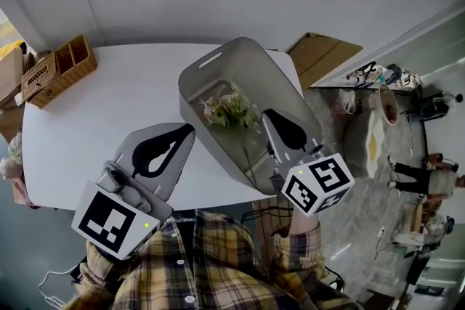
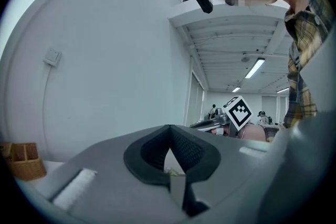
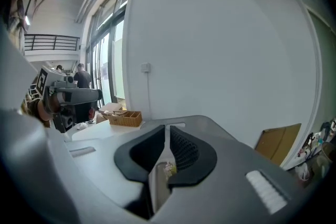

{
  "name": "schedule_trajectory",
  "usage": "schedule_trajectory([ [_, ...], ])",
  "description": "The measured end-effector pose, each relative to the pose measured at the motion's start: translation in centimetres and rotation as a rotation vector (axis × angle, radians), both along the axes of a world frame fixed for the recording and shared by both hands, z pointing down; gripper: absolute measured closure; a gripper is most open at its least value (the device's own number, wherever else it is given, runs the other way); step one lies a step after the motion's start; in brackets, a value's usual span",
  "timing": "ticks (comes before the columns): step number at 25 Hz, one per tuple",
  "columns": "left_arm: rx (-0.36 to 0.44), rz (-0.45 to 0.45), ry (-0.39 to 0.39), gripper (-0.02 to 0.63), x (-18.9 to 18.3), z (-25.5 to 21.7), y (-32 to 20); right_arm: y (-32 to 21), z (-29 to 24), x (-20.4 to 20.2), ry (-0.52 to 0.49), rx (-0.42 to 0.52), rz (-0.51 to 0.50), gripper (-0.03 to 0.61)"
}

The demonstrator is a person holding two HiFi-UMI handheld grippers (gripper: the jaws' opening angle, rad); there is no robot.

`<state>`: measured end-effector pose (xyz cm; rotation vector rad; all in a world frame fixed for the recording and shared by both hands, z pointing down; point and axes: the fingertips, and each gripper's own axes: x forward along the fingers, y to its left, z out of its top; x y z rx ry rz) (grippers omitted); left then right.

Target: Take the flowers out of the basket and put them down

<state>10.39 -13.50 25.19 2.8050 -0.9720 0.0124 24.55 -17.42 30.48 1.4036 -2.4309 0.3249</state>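
1. Nearest the camera, the person's plaid shirt (image 1: 218,265) fills the bottom of the head view, with a gripper held out from each hand.
2. The left gripper (image 1: 187,130) hovers over the bench (image 1: 109,105) near its front edge, just left of the basket. Its jaws are clenched together on nothing.
3. The right gripper (image 1: 267,115) dips over the near end of the basket, aimed at the flowers. Its jaws stand apart by only a narrow slit and hold nothing. The right gripper view shows a blossom (image 3: 169,168) through that slit.
4. The basket (image 1: 218,54) is a tall grey plastic tub at the bench's near right corner, and its near end reaches the front edge.
5. The flowers (image 1: 231,109) lie inside the basket, at the bottom. They are a small bunch of pale pink and cream blossoms with green leaves. Thin stems run back toward the right gripper.
6. What could go wrong:
   - With so small a gap, the jaws may push the stems along the bottom rather than straddle them.
   - The stems look thin, so a light grip could let them slip and a hard one could crush them.
   - The blossoms may catch on the high walls as they come up.
   - The basket looks light, sits by the edge and is not steadied, so a nudge could shove it off.
7. A wicker box (image 1: 58,70) sits at the bench's far left corner.
8. Beyond the far right corner, a sheet of cardboard (image 1: 323,54) leans by the wall.
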Motion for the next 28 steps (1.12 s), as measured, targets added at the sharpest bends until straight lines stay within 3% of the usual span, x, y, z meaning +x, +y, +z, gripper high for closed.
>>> schedule_trajectory([
  [11,-0.015,-0.022,0.021,0.601,-1.0,0.7,0.0,-2.2,5.2,0.3,0.084,-0.196,-0.044,0.498],
  [28,-0.021,-0.037,0.038,0.601,-1.9,0.8,-0.2,-1.1,17.2,2.8,0.197,-0.647,-0.046,0.376],
])
